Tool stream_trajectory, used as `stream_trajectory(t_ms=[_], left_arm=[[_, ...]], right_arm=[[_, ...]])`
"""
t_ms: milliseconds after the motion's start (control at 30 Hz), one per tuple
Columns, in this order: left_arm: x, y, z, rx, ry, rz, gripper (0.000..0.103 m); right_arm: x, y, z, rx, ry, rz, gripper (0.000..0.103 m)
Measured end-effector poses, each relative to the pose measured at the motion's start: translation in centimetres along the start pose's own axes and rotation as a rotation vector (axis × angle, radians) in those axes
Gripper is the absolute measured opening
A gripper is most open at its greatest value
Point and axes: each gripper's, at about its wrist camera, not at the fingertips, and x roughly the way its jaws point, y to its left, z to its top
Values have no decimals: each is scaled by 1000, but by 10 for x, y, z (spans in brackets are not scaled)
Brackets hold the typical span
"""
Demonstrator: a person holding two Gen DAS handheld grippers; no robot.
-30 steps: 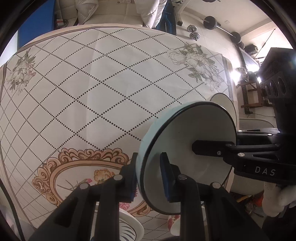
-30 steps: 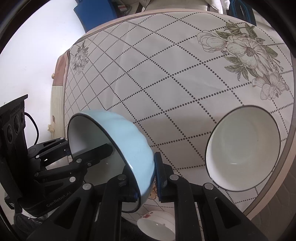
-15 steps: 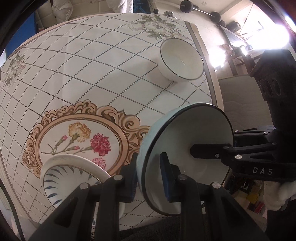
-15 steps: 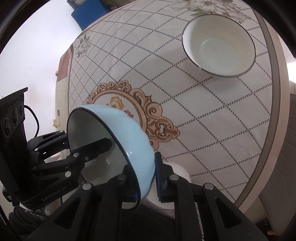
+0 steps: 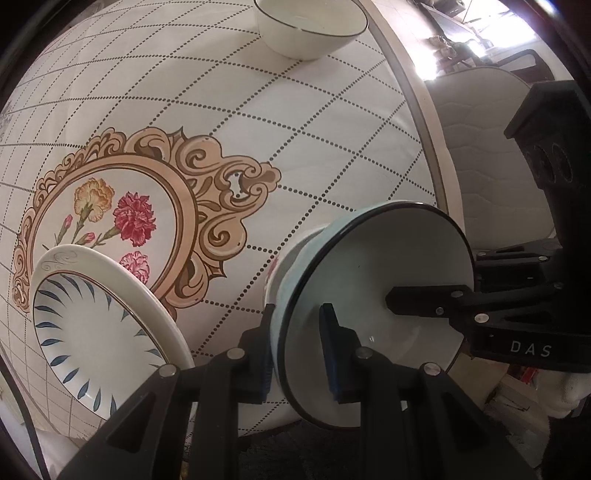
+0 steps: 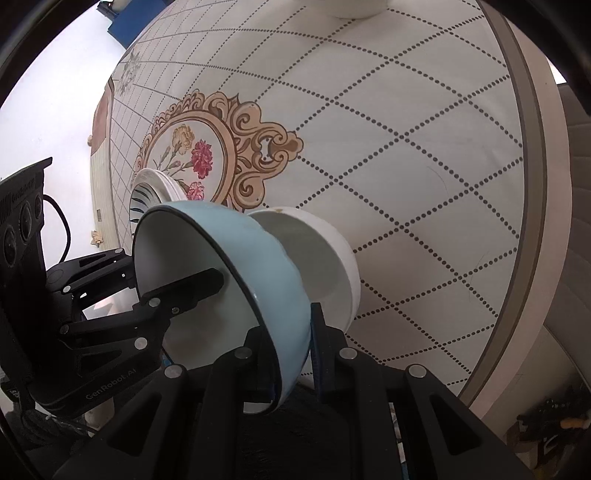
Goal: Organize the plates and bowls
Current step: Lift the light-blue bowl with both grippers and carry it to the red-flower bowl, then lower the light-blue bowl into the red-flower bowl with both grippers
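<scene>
Bowl, blue, pinched at opposite rim points by both grippers, left and right, hangs tilted just above the white bowl (nesting looks next).

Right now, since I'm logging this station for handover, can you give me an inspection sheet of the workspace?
Surface: patterned tablecloth on a round table.
Job's things: light blue bowl, tilted; white bowl behind it; blue-leaf plate; dark-rimmed bowl at the far edge.
Clutter: nothing seen.
Grippers: left tool and right tool both clamp the blue bowl's rim.
Cables: black cable by the left tool.
Surroundings: padded seat.
</scene>
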Motion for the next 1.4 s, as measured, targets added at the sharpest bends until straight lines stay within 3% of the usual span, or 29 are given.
stream_trajectory(t_ms=[667, 1400], left_arm=[[29, -8, 2, -17, 40, 33, 20], [32, 8, -1, -67, 40, -26, 19]], right_arm=[[24, -7, 3, 24, 38, -19, 15], [18, -13, 8, 47, 33, -9, 19]])
